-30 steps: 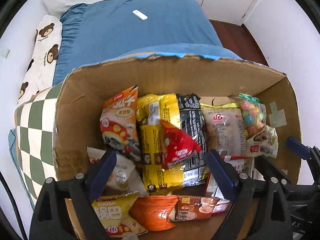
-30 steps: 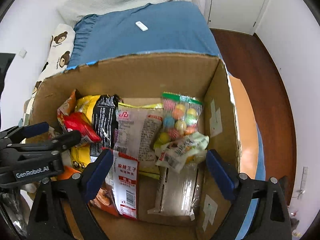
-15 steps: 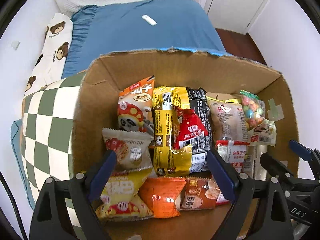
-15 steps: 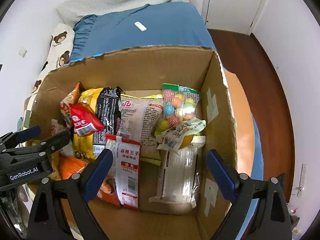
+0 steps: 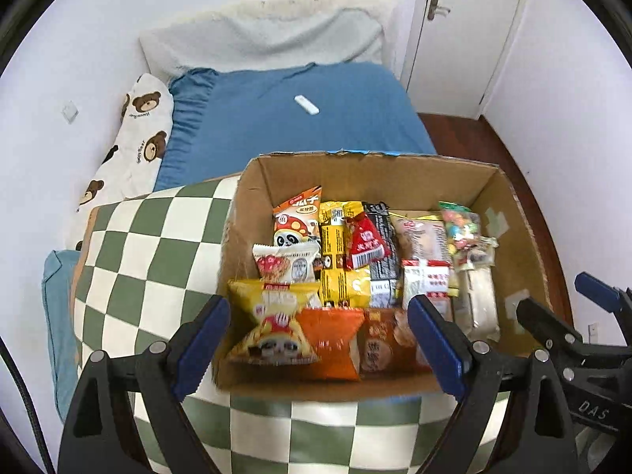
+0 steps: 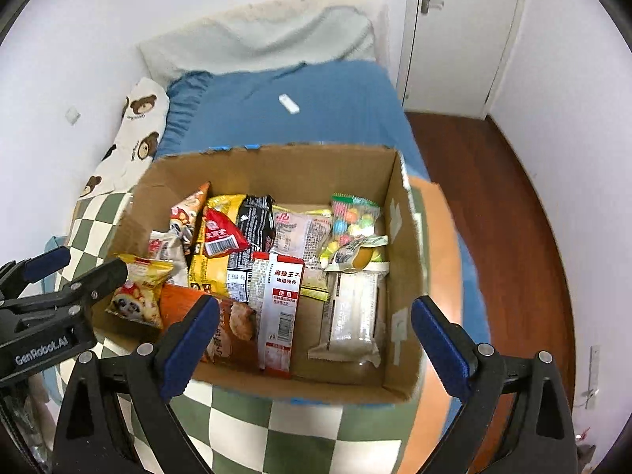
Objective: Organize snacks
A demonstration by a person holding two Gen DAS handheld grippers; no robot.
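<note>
An open cardboard box (image 5: 355, 181) (image 6: 268, 170) holds several snack packets laid side by side. Among them are a yellow panda packet (image 5: 272, 316), an orange packet (image 5: 331, 343), a red packet (image 5: 365, 241) (image 6: 221, 233), a bag of coloured candy balls (image 5: 460, 225) (image 6: 355, 221), a red-and-white packet (image 6: 280, 300) and a clear wrapped bar (image 6: 355, 316). My left gripper (image 5: 318, 316) hovers open above the box's near left part. My right gripper (image 6: 316, 304) hangs over the near right part, its jaws opening with nothing between them.
The box rests on a green-and-white checkered cushion (image 5: 138, 256) at the foot of a blue bed (image 5: 296, 138). A small white object (image 5: 306, 104) lies on the bed and a bear-print pillow (image 5: 138, 138) runs along the wall. Dark wooden floor (image 6: 513, 217) and a white door (image 5: 466, 31) are to the right.
Both grippers have risen and drawn back from the box, which now looks smaller and shows its whole rim. The snacks have not moved.
</note>
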